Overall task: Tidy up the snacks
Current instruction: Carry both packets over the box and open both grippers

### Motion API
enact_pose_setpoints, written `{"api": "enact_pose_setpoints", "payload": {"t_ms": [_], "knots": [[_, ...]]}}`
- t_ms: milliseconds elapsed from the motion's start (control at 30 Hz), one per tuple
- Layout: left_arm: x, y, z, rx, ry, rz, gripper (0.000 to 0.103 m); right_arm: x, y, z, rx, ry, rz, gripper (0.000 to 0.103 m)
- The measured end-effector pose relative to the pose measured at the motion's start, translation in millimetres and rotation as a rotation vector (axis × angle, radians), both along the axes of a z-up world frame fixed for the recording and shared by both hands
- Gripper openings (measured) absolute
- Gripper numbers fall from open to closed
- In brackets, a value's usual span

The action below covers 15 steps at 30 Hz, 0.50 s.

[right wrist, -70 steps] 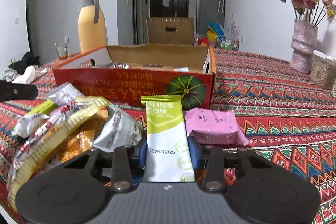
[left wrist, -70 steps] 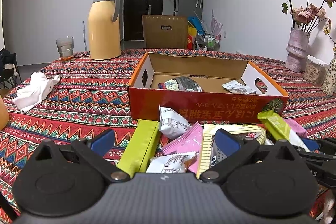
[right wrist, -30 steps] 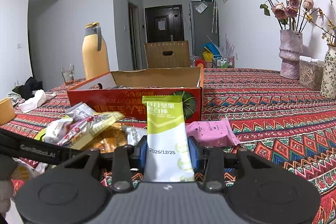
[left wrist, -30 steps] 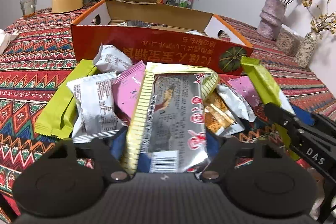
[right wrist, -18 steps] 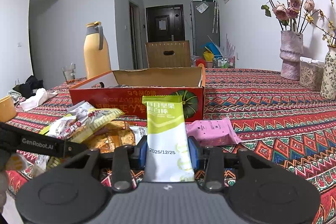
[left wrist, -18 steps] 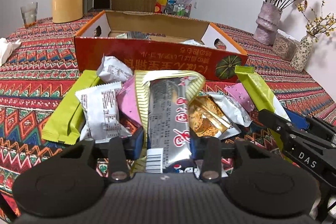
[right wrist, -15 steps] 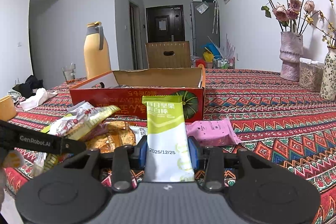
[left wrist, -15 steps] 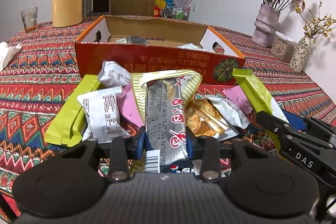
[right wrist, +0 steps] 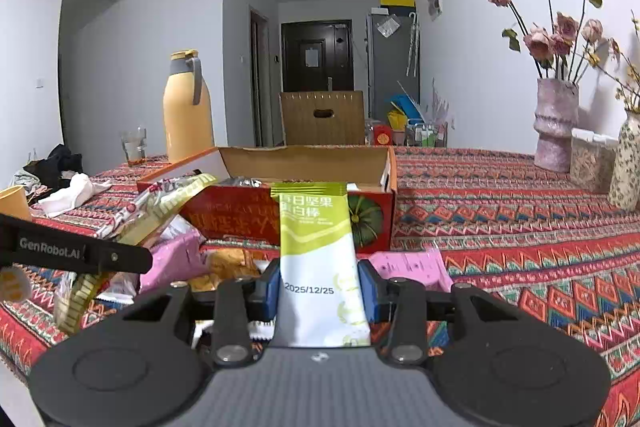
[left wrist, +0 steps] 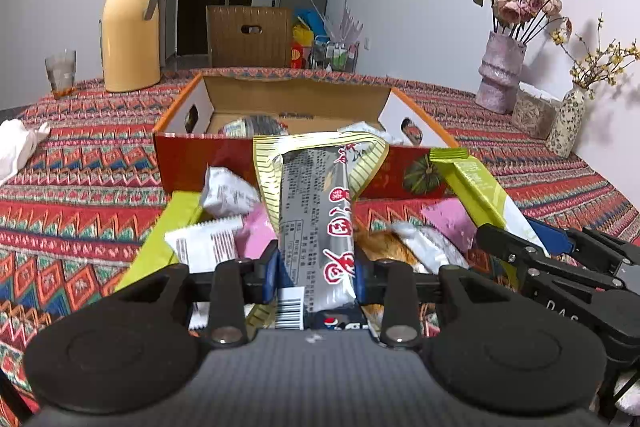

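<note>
Over the counter (left wrist: 80, 187), near side of the box: both claws are holding one snack each, raised off the heap.
Left claw (left wrist: 316, 267): clenched on the silver-and-yellow snack bag (left wrist: 320, 195); pads are gripping its lower end, and the top is sticking up and forward toward the box.
Right claw (right wrist: 320, 291): clenched on the green-and-white bar (right wrist: 316, 247), held upright, gripped low, with most of its length standing free above the pads.
Cardboard box (left wrist: 288, 111): sitting open just behind the heap, already holding a few packets; its red front wall is facing the claws.
Loose snacks: pink packets (right wrist: 408, 267), white sachets (left wrist: 204, 247), an orange pack (right wrist: 228, 263) and a second green bar (left wrist: 168, 235) are lying on the counter in front of the box.
Step, as judged: both items are being carried toward the box for dropping in.
Risk 1: the two claws are working close together; crossing paths could knock one snack loose.
Risk 2: the silver bag is crushing in the grip, and its floppy top could catch on the front wall if carried too low.
Risk 3: the bar, gripped low, could pivot and land outside the rim.
Far items: yellow thermos (left wrist: 128, 27) and vases (left wrist: 500, 71) are standing well apart from the work.
</note>
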<state>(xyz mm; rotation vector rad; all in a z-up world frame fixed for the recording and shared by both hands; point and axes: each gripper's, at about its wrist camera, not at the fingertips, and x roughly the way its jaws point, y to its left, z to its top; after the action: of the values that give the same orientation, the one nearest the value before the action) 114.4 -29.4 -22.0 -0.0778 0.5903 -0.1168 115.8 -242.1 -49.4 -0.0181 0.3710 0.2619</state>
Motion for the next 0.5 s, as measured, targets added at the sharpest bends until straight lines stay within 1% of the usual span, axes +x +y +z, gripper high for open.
{"api": "enact_pose_setpoints", "payload": {"t_ms": [233, 500], "knots": [[13, 0, 22, 0.011, -0.064, 0.002, 0.035, 13, 10, 13, -0.006, -0.039, 0.017, 0.038], [37, -5, 49, 0.026, -0.143, 0.006, 0.035, 39, 16, 30, 0.002, -0.086, 0.018, 0.038]]}}
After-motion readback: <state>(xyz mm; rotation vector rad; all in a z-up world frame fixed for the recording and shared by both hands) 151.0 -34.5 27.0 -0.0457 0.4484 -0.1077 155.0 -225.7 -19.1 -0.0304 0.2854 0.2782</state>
